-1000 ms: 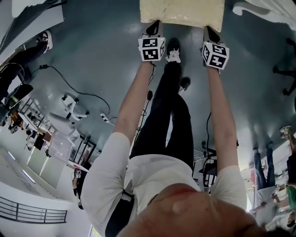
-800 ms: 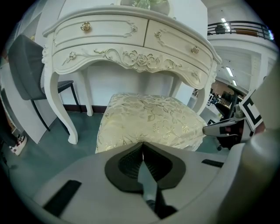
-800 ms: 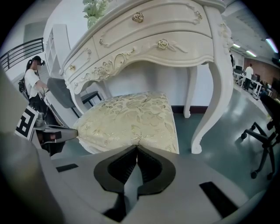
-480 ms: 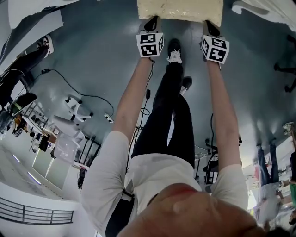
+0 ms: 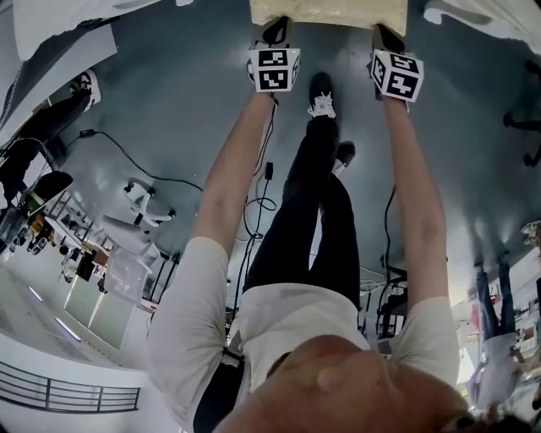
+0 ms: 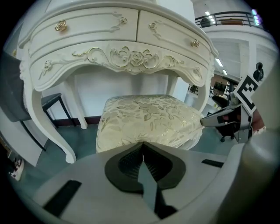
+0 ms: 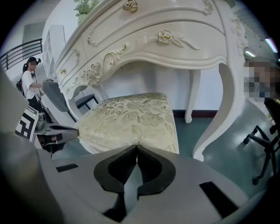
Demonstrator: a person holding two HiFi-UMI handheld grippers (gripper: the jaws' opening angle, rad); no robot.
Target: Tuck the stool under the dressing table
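Note:
The stool [image 5: 328,10], with a cream floral cushion, shows at the top edge of the head view. My left gripper [image 5: 275,34] and right gripper [image 5: 385,37] both meet its near edge, one at each corner. In the left gripper view the shut jaws' tips [image 6: 142,143] press against the cushion [image 6: 146,118], which sits partly under the white carved dressing table [image 6: 122,54]. In the right gripper view the shut tips [image 7: 137,146] touch the cushion's edge [image 7: 131,116] below the table's apron [image 7: 157,43].
Curved table legs [image 6: 49,127] [image 7: 221,118] flank the stool. An office chair base [image 7: 262,151] stands to the right. Cables [image 5: 144,169] lie on the grey floor to the left. A person [image 7: 30,83] stands far left. The holder's own legs [image 5: 317,161] are between the arms.
Both grippers and the stool have moved forward, away from the person; less of the cushion shows at the top of the head view.

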